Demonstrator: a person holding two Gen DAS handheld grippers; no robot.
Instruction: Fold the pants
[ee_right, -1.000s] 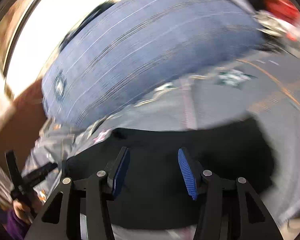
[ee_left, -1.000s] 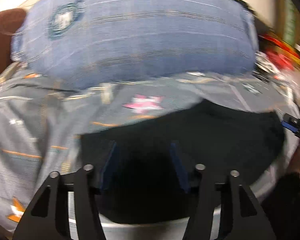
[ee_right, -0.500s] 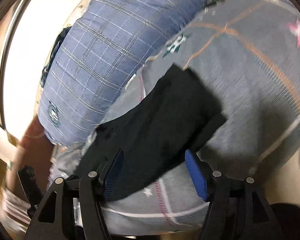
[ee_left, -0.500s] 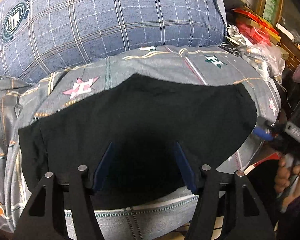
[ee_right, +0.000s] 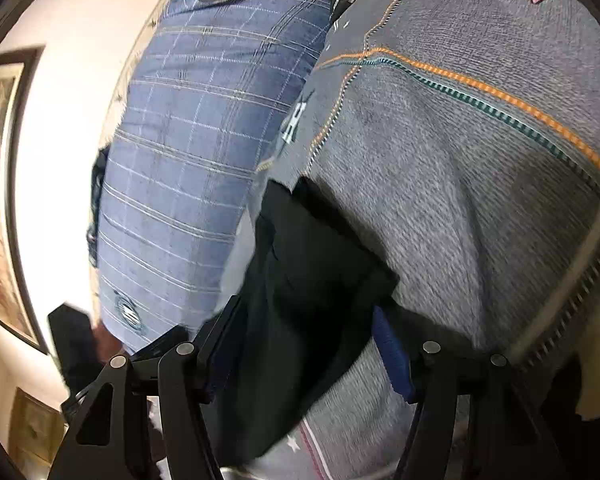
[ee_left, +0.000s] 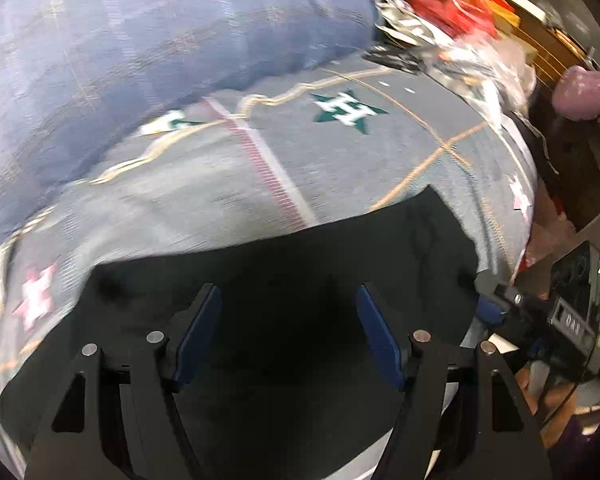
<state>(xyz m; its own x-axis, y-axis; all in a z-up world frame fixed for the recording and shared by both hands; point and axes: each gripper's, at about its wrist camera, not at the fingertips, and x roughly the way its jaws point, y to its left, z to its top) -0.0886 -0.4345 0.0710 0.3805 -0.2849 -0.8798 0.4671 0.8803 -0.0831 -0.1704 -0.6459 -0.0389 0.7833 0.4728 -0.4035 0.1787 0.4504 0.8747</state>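
Left wrist view shows the black pants (ee_left: 284, 280) lying flat on the grey bed cover (ee_left: 340, 168) at lower centre, both grippers' jaws having just been opening and empty above them, so regrasping an edge likely comes next.

We see our left tool (ee_left: 288, 336) as black angular linkage arms with round silver pins at the joints and flat dark-blue pads (ee_left: 198, 336) on the fingers. Our right tool (ee_right: 300, 356) is built alike: black struts with triangular cut-outs, silver pins, and a ribbed brighter-blue pad (ee_right: 394, 360).
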